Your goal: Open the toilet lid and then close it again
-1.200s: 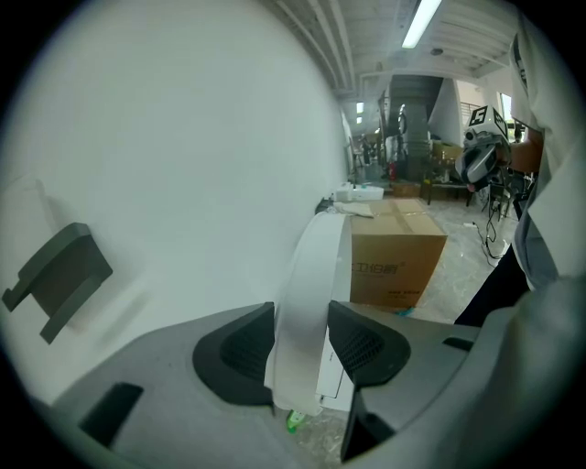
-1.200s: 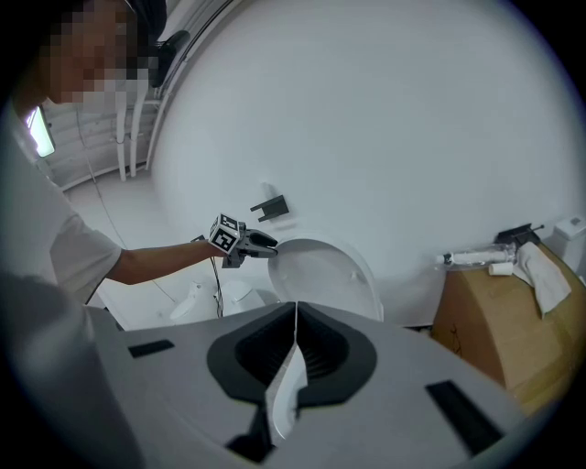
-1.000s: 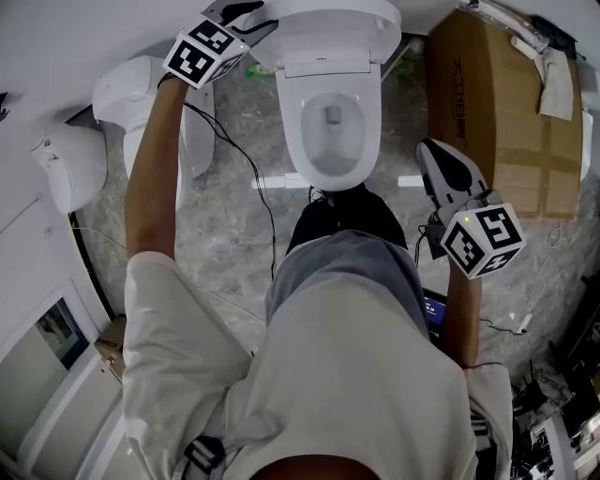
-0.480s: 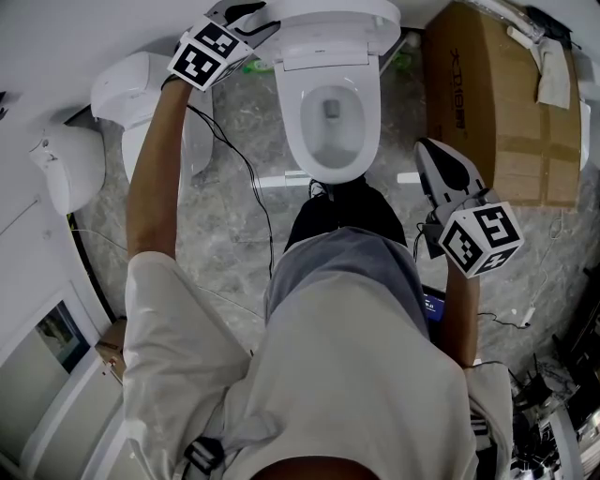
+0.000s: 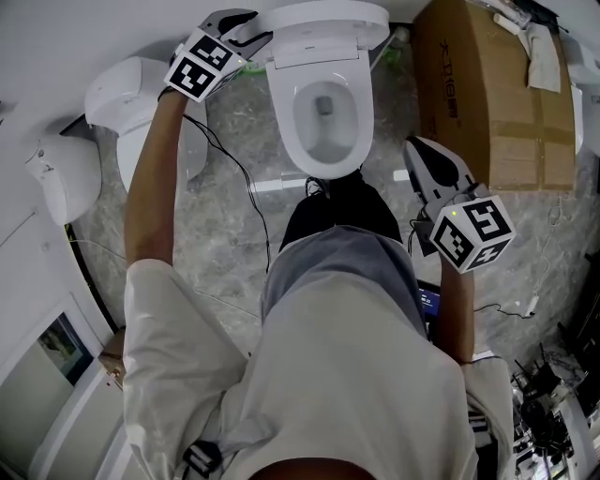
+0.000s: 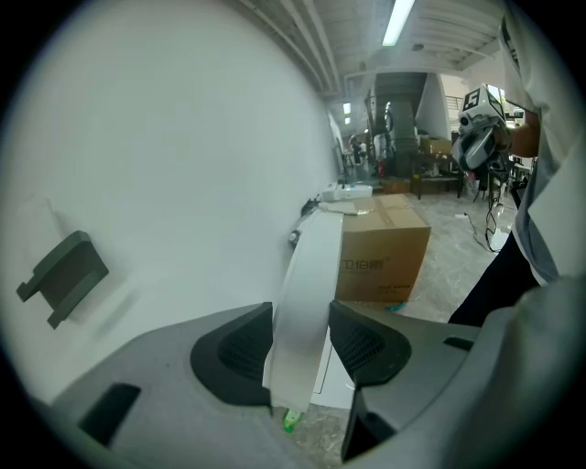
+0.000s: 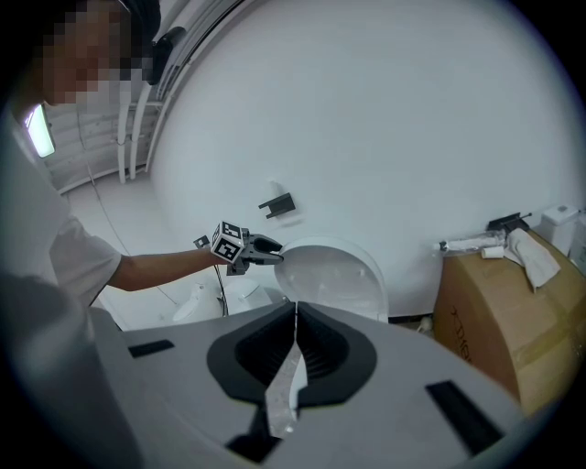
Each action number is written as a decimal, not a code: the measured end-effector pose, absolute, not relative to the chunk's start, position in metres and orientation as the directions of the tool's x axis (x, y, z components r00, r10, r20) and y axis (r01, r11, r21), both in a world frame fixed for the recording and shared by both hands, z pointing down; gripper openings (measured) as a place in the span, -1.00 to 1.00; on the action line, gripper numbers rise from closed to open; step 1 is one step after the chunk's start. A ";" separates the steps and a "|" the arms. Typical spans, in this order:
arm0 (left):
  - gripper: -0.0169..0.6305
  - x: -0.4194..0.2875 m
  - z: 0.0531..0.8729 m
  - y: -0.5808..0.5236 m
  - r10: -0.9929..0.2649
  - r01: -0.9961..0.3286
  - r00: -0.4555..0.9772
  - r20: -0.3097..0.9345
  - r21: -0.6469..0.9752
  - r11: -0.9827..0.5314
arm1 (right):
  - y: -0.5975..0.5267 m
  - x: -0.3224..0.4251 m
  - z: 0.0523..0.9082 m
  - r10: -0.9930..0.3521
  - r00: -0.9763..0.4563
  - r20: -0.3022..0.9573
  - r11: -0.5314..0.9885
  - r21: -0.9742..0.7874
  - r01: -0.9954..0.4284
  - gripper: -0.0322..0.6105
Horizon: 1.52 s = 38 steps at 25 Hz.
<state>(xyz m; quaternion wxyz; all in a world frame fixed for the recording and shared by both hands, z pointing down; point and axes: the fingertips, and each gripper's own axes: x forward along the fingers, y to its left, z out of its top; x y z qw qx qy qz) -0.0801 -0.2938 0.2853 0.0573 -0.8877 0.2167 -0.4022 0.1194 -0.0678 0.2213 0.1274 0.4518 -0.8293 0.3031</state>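
Status: the lid (image 5: 328, 19) is up, standing near upright against the wall (image 5: 112, 28), with the bowl (image 5: 323, 112) fully uncovered. I judge the opening half done and the closing not yet begun.

Left tool (image 5: 246, 28): reached out to the lid's left edge. In the left gripper view the left tool (image 6: 302, 343) has one pad on each face of the lid (image 6: 307, 284), clamped on its rim. The grip is already in place for the swing down.

Right tool (image 5: 419, 150): held well apart from the toilet, to the right of the person's legs. In the right gripper view the right tool (image 7: 295, 343) has its jaws together with nothing between them — idle.

Left to do: bring the lid forward and down over the bowl, then let go.

Surroundings:
- A box (image 5: 487, 94) stands just right of the toilet, with some clutter on top.
- A second toilet (image 5: 122, 94) stands left of it, near the left arm.
- A cable (image 5: 244, 178) runs from the left tool down across the floor (image 5: 225, 234), passing beside the bowl.

Obstructions: nothing lies on the bowl or in the lid's arc, as far as I can see. The cable hangs outside that arc. The person stands close to the bowl's front — probably clear of the lid's front edge, though I cannot tell for sure.
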 end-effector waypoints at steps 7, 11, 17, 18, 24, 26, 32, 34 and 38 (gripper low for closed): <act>-0.39 -0.076 0.291 -0.270 -0.427 -0.313 0.581 0.693 -0.294 -0.903 | -0.054 0.114 0.223 -0.668 -0.562 0.488 0.408 -0.392 -0.824 -0.86; -0.39 -0.075 0.296 -0.259 -0.424 -0.301 0.582 0.694 -0.301 -0.905 | -0.048 0.109 0.225 -0.666 -0.563 0.490 0.408 -0.393 -0.824 -0.86; -0.39 -0.077 0.301 -0.244 -0.422 -0.285 0.576 0.700 -0.311 -0.907 | -0.038 0.102 0.225 -0.667 -0.560 0.491 0.406 -0.391 -0.826 -0.86; -0.39 -0.078 0.303 -0.242 -0.421 -0.284 0.572 0.704 -0.312 -0.907 | -0.036 0.102 0.225 -0.668 -0.558 0.491 0.404 -0.390 -0.827 -0.86; -0.38 -0.077 0.309 -0.227 -0.425 -0.283 0.568 0.705 -0.318 -0.905 | -0.023 0.105 0.225 -0.672 -0.550 0.496 0.396 -0.387 -0.833 -0.87; -0.38 -0.076 0.310 -0.222 -0.427 -0.277 0.571 0.701 -0.326 -0.904 | -0.020 0.105 0.226 -0.672 -0.549 0.497 0.394 -0.388 -0.833 -0.86; -0.37 -0.075 0.319 -0.206 -0.427 -0.273 0.580 0.694 -0.329 -0.904 | -0.011 0.099 0.229 -0.668 -0.560 0.490 0.383 -0.420 -0.823 -0.86; -0.37 -0.075 0.322 -0.200 -0.424 -0.268 0.581 0.695 -0.329 -0.906 | -0.009 0.095 0.231 -0.666 -0.561 0.492 0.383 -0.419 -0.823 -0.86; -0.37 -0.076 0.324 -0.192 -0.441 -0.271 0.585 0.680 -0.349 -0.897 | -0.002 0.088 0.230 -0.664 -0.566 0.488 0.386 -0.425 -0.819 -0.87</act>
